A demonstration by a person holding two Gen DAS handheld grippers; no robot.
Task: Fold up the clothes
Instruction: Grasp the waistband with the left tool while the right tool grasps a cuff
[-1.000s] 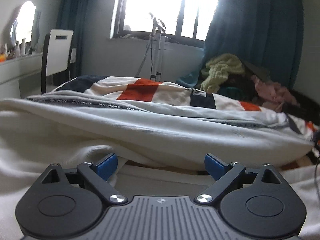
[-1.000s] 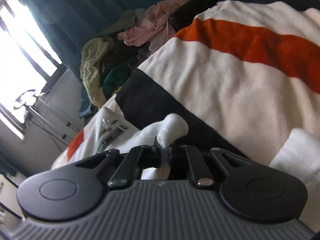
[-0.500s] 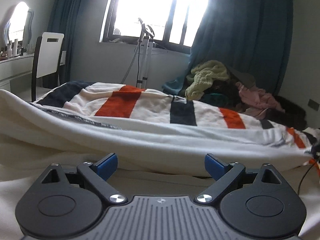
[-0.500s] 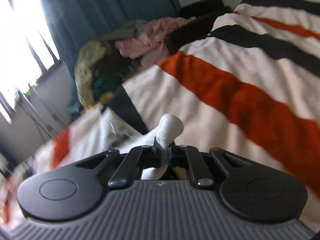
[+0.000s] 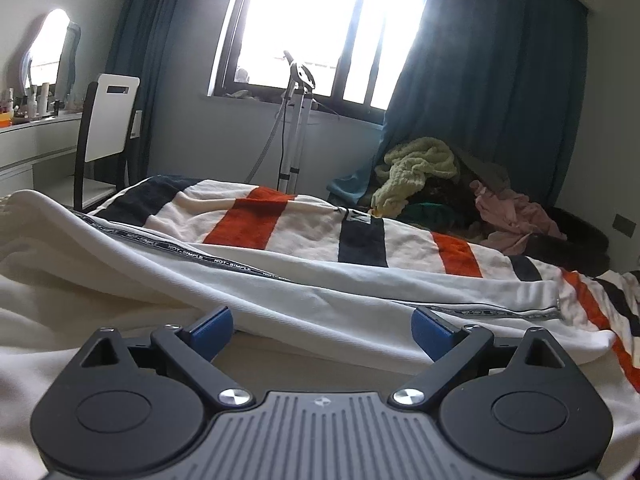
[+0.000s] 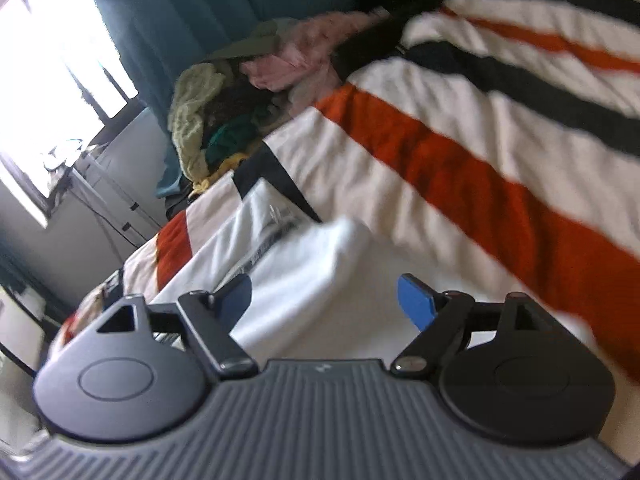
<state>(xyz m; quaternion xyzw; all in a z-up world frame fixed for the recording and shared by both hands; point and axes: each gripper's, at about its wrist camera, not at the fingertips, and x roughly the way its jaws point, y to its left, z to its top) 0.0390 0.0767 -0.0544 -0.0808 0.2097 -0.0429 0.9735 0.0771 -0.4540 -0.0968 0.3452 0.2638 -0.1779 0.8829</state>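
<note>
A white garment (image 5: 304,304) with a black lettered trim lies folded over in a long band across the bed. My left gripper (image 5: 324,330) stands open just in front of its near fold, nothing between the blue pads. In the right wrist view the same white garment (image 6: 304,280) lies below and ahead of my right gripper (image 6: 324,298). Its jaws are opening and stand wide apart, with the cloth lying loose beneath them, not pressed by the pads. That view is blurred by motion.
A striped blanket (image 5: 256,216) in white, orange and navy covers the bed. A heap of clothes (image 5: 436,180) sits at the far side by the teal curtain. A white chair (image 5: 106,128), a dressing table and a metal stand (image 5: 296,128) are by the window.
My right gripper was shut on a tuft of the white garment; now its jaws are apart and the cloth has dropped free. Both grippers have risen and drawn back from the garment.
</note>
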